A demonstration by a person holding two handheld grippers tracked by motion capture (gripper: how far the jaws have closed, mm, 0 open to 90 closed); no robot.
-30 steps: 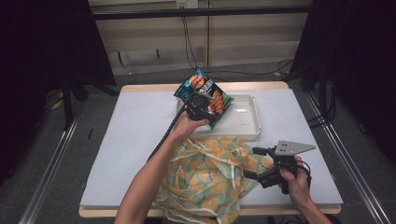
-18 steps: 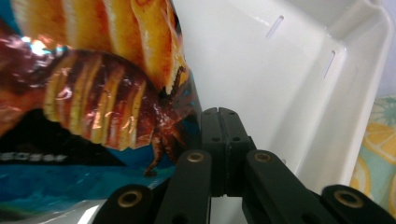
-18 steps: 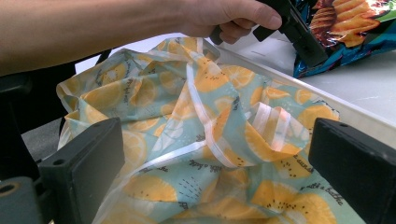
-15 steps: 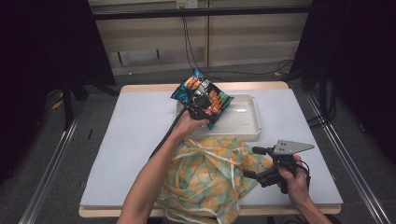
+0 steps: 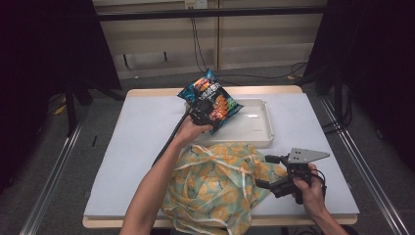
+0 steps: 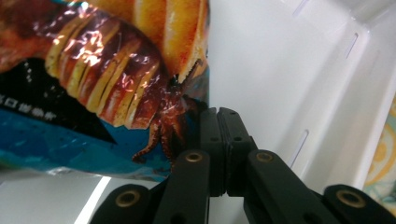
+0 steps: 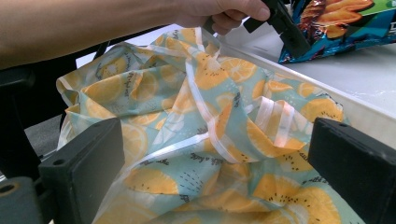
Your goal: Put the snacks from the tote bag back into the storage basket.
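Note:
A shiny blue and orange snack bag (image 5: 210,98) hangs tilted above the near left corner of a white tray (image 5: 254,128). My left gripper (image 5: 201,116) is shut on the bag's lower edge. In the left gripper view the jaws (image 6: 218,116) meet with the edge of the snack bag (image 6: 93,74) pinched between them, and the tray's wall (image 6: 289,70) lies behind. My right gripper (image 5: 265,171) stands open beside a crumpled cloth bag with an orange-slice print (image 5: 215,186). Its wide-apart jaws (image 7: 219,158) frame the cloth bag (image 7: 224,140) without touching it.
The cloth bag lies at the table's front edge, up against the tray's near wall (image 7: 355,116). The left forearm reaches across the cloth. A black cable runs from the left gripper toward the table's front. Bare white tabletop (image 5: 137,147) stretches to the left.
The left hand with the snack bag has shifted slightly left and lower over the tray's corner. The right gripper has stayed put.

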